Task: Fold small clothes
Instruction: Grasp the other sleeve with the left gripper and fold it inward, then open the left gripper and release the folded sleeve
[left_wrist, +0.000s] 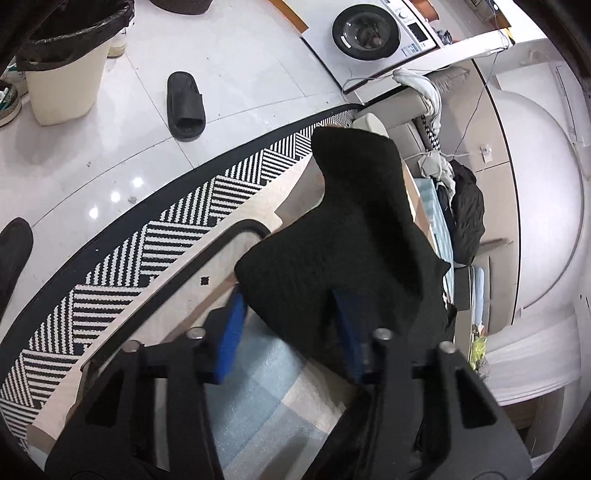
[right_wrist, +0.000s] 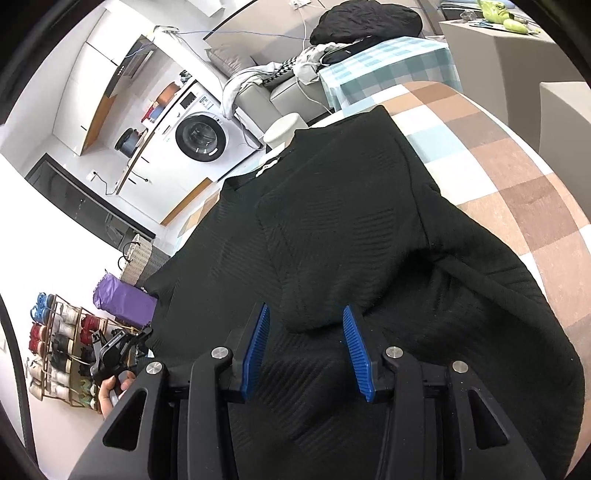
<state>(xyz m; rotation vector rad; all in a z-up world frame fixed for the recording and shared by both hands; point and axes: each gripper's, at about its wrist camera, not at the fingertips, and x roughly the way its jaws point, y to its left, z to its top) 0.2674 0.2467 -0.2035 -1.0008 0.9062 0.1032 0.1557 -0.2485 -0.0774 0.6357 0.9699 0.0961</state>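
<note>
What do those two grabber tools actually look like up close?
Both match: the left gripper and right gripper have angular matte black frames with triangular cut-outs, round silver pivot pins, and two bright blue pads, which are ribbed. No cables or markings show.

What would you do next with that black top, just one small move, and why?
Probably close the right gripper on the fold bunched between its open blue fingers. The black top lies partly folded on the checked cloth, and neither gripper holds it yet.

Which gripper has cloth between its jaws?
The left gripper: the black top drapes between its jaws and hides one tip. The right gripper hovers open above the top, both pads bare.
</note>
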